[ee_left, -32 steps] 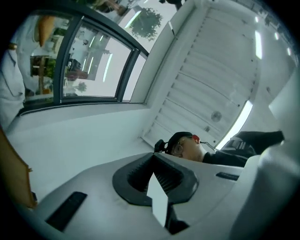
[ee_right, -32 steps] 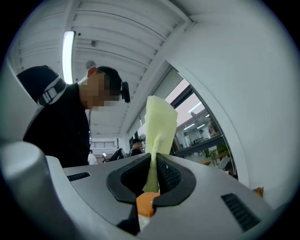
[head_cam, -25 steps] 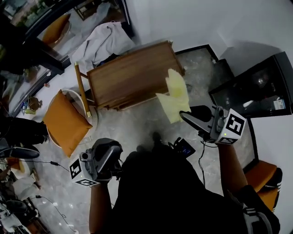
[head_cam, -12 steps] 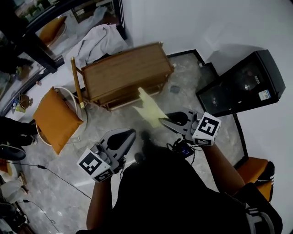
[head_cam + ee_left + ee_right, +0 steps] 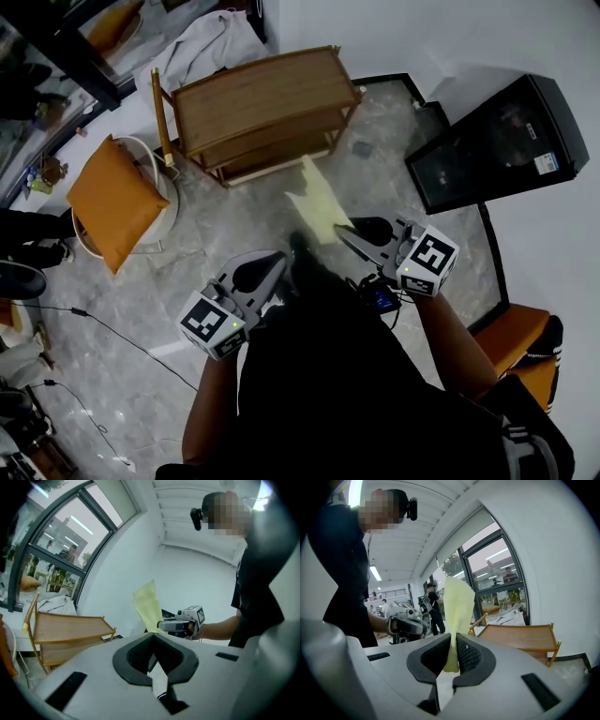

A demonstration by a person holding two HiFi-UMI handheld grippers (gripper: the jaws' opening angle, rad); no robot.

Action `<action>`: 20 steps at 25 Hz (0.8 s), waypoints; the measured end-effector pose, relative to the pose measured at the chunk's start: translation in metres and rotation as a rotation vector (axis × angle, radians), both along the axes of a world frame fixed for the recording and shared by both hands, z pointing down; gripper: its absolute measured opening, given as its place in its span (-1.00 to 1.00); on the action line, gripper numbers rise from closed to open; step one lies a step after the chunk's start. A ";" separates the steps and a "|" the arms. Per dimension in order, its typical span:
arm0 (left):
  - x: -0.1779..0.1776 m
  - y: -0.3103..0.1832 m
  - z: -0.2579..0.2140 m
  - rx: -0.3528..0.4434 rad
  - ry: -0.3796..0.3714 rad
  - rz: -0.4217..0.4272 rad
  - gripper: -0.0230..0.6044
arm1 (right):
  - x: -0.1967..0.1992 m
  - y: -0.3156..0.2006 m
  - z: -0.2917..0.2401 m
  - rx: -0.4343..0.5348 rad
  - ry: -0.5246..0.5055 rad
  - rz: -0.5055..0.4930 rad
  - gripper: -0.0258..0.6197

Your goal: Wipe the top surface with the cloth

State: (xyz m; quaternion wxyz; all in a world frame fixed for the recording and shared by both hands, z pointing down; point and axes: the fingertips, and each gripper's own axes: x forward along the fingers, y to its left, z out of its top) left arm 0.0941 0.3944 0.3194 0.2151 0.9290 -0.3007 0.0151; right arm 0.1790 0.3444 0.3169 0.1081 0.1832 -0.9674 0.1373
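A wooden shelf table (image 5: 253, 89) stands on the floor ahead of me, its top bare; it also appears in the left gripper view (image 5: 70, 627) and the right gripper view (image 5: 520, 637). My right gripper (image 5: 342, 228) is shut on a pale yellow cloth (image 5: 317, 199), which rises from between its jaws (image 5: 454, 609). The cloth hangs in the air short of the table, not touching it. My left gripper (image 5: 278, 265) is held low to the left of the cloth, shut with nothing in it. From the left gripper view the cloth (image 5: 147, 604) and the right gripper (image 5: 161, 626) show ahead.
An orange cushion (image 5: 112, 202) lies on a white chair left of the table. A black cabinet (image 5: 497, 141) stands at the right wall. A grey-white fabric heap (image 5: 202, 47) lies behind the table. Cables (image 5: 103, 323) run over the marble floor.
The right gripper has drawn the cloth back from beside the table's right end toward my body. The left gripper has risen and moved inward. The table now lies farther ahead.
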 end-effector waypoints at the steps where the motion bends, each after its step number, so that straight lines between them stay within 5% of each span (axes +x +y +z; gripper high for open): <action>1: 0.003 0.005 0.000 -0.001 -0.004 0.003 -0.89 | -0.001 0.006 0.002 -0.004 0.001 0.004 -0.82; 13: 0.024 0.027 0.022 -0.009 -0.036 0.046 -0.89 | -0.003 0.042 0.029 -0.032 0.002 0.040 -0.82; 20: 0.044 0.030 0.024 -0.047 0.027 0.086 -0.89 | 0.005 0.050 0.040 -0.019 0.032 0.023 -0.82</action>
